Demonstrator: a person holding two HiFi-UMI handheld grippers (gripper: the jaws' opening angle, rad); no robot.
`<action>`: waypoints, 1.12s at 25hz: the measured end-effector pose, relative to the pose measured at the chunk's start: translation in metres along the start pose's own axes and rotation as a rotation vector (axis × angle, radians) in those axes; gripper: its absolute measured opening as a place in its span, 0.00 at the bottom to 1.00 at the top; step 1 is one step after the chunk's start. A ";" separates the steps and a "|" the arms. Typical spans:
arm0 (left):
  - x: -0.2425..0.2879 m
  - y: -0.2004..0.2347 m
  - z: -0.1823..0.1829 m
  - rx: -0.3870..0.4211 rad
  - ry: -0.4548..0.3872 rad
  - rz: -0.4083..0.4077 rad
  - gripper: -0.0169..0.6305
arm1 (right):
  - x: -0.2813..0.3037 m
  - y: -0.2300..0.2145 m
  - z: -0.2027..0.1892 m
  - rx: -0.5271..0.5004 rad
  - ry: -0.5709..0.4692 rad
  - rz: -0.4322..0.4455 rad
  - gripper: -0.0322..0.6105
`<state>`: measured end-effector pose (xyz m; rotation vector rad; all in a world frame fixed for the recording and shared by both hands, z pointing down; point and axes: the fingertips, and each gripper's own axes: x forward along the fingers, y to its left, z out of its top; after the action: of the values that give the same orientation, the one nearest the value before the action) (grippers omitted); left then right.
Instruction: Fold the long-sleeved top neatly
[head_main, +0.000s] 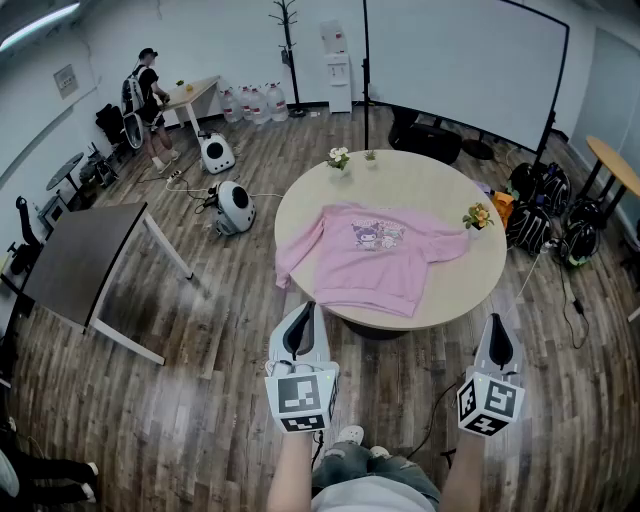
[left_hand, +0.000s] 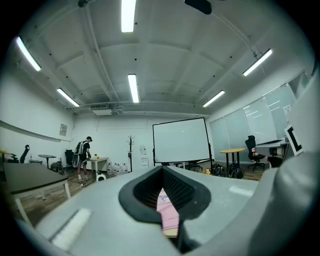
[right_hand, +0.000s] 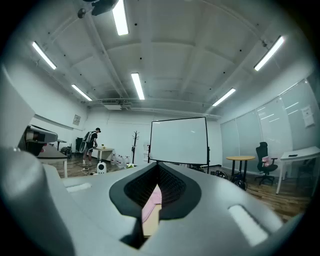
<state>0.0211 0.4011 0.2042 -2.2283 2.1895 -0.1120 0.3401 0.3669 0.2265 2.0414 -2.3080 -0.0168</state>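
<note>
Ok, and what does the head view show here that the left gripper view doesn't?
Head view only: the whole pink top lying flat and unfolded on the round table, and both the left tool and right tool held short of it. Left gripper view only: the ceiling lights and its own jaws together, empty. Both: the projection screen, the coat stand, the person at the far desk.

Long-sleeved top (head_main: 375, 255) lies centrally on the round table (head_main: 450, 185). One flower pot (head_main: 339, 158) stands at the far edge, another flower pot (head_main: 478, 216) at the right edge. The left gripper (head_main: 305, 312) and right gripper (head_main: 497, 325) are near, before the table.
</note>
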 end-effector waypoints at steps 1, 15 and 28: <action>0.001 0.000 0.000 0.002 0.000 0.001 0.03 | 0.000 0.000 0.001 0.003 -0.002 -0.001 0.09; 0.023 0.014 -0.003 -0.006 0.003 -0.008 0.03 | 0.022 0.011 0.003 0.009 -0.005 0.000 0.09; 0.068 0.044 -0.008 -0.006 -0.012 -0.024 0.19 | 0.062 0.028 -0.011 0.006 0.018 -0.026 0.27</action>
<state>-0.0225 0.3326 0.2122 -2.2528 2.1604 -0.0923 0.3055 0.3091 0.2413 2.0648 -2.2740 0.0071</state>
